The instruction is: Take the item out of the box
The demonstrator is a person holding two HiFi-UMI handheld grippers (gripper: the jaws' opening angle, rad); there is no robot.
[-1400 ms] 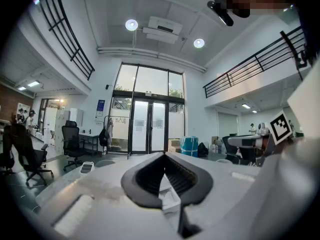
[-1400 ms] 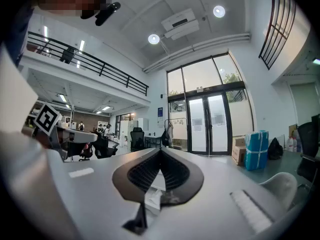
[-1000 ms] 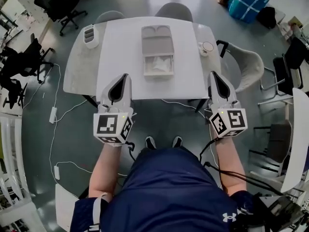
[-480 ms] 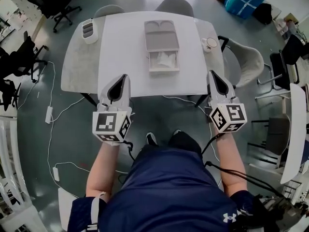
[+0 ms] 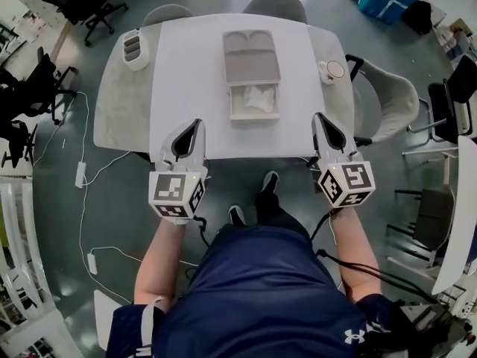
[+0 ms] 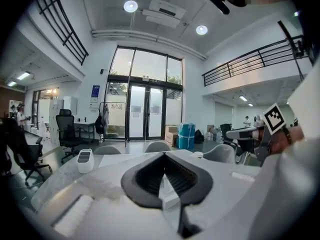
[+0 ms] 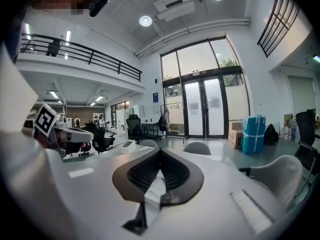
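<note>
A flat grey box [image 5: 253, 71] lies open in the middle of the white table [image 5: 186, 73], its lid folded back toward the far side. A crumpled white item [image 5: 254, 98] rests in the near half. My left gripper [image 5: 195, 124] hovers at the table's near edge, left of the box, shut and empty. My right gripper [image 5: 320, 117] hangs at the near edge to the right of the box, also shut with nothing in it. In the left gripper view the left gripper [image 6: 164, 155] points over the tabletop. In the right gripper view the right gripper [image 7: 160, 151] does the same.
A white organiser [image 5: 136, 48] stands at the table's far left and a small round object [image 5: 335, 69] at its far right. Grey chairs [image 5: 275, 4] stand behind the table, and another chair [image 5: 389, 99] at its right. Cables [image 5: 82, 174] trail on the floor at left.
The person has stepped toward the table. Both grippers have moved forward from over the floor to the table's near edge, still shut.
</note>
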